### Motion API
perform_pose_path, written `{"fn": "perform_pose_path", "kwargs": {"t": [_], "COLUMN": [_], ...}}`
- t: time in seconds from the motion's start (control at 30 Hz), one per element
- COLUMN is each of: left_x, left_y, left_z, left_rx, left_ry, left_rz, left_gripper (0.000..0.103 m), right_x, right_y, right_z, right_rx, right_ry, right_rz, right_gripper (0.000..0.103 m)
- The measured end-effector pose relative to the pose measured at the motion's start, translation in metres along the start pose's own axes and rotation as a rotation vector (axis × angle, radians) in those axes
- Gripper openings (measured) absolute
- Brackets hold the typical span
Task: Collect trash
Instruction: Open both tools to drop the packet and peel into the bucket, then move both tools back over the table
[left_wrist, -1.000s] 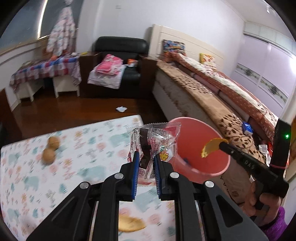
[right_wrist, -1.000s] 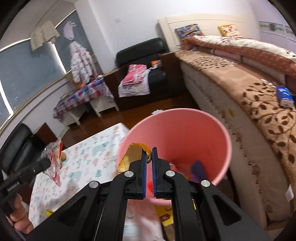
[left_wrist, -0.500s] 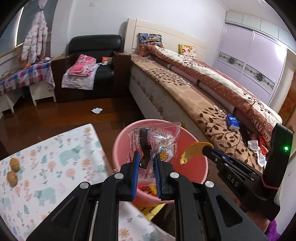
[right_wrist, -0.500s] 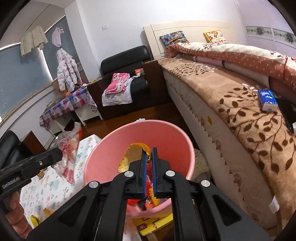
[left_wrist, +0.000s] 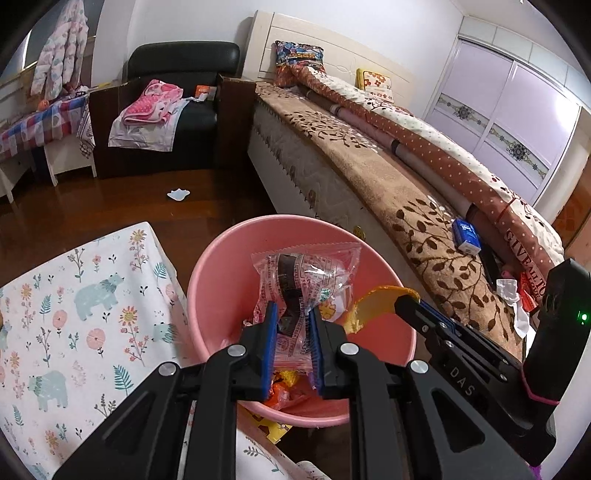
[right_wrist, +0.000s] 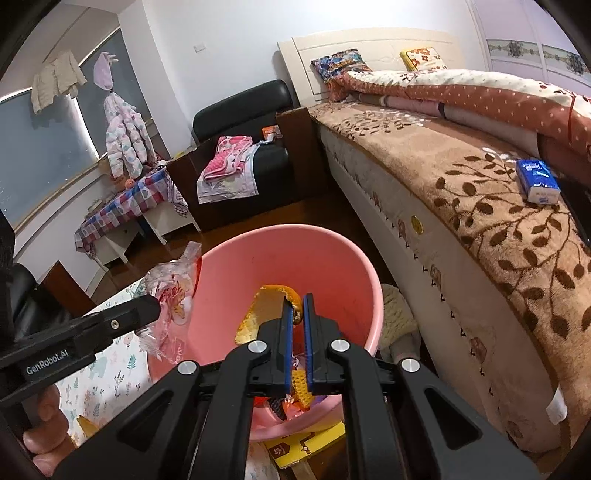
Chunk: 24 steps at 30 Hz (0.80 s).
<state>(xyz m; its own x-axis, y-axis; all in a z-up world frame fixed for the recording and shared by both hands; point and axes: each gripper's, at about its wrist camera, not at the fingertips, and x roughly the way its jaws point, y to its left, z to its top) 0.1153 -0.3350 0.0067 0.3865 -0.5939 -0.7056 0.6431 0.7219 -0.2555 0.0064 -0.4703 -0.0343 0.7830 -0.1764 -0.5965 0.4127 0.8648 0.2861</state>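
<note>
Left gripper (left_wrist: 291, 317) pinches a plastic wrapper (left_wrist: 306, 273), right gripper (right_wrist: 297, 314) an orange peel (right_wrist: 258, 314), both above the pink bin (left_wrist: 207, 266) for dropping.

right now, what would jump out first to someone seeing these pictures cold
The pink bucket in the middle, standing on the floor between the flowered table and the bed. Right above its mouth, the left hand-held gripper pinches a clear snack wrapper and the right hand-held gripper pinches an orange peel. More wrappers lie in the bucket's bottom.
</note>
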Motion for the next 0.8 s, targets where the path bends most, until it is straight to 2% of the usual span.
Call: {"fn": "perform_pose_path", "kwargs": {"t": [0.07, 0.17, 0.2, 0.57, 0.8], "left_x": [0.001, -0.002, -0.004, -0.035, -0.065], "left_y": [0.001, 0.001, 0.000, 0.009, 0.014], "left_z": [0.000, -0.002, -0.003, -0.006, -0.018], "left_rx": [-0.004, -0.001, 0.002, -0.013, -0.021], "left_ry": [-0.002, -0.008, -0.012, -0.055, -0.087], "left_rz": [0.004, -0.001, 0.001, -0.001, 0.032], "left_gripper": [0.023, 0.034, 0.035, 0.037, 0.038], "right_x": [0.003, 0.005, 0.004, -0.011, -0.034], "right_y": [0.000, -0.003, -0.003, 0.009, 0.036], "right_z": [0.000, -0.001, -0.002, -0.005, -0.014], "right_rx": [0.009, 0.031, 0.035, 0.014, -0.050], "right_ry": [0.017, 0.023, 0.022, 0.010, -0.020], "right_rz": [0.002, 0.011, 0.014, 0.047, 0.119], "right_gripper": [0.008, 0.032, 0.034, 0.034, 0.034]}}
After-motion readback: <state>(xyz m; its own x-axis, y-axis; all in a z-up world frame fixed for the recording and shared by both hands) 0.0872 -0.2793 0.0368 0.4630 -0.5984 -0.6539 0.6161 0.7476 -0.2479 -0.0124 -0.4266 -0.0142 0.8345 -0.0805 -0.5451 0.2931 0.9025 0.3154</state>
